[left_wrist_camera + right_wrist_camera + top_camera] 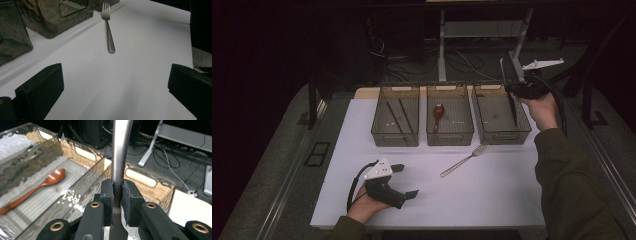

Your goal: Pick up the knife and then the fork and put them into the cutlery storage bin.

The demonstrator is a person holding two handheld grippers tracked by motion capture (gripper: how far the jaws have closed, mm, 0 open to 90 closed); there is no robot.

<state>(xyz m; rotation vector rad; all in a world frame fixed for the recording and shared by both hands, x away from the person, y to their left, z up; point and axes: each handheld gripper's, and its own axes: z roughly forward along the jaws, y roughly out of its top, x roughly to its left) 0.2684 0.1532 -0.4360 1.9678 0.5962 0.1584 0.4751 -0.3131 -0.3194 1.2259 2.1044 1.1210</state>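
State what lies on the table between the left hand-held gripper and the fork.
Nothing: in the left gripper view, the stretch of white table from the open left hand-held gripper to the fork is bare.

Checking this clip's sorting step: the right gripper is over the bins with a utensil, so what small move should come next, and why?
Probably lower it into the right-hand bin, then release. The right gripper is clamped on a metal utensil, likely a knife, hanging above that bin, while the middle bin holds a wooden spoon.
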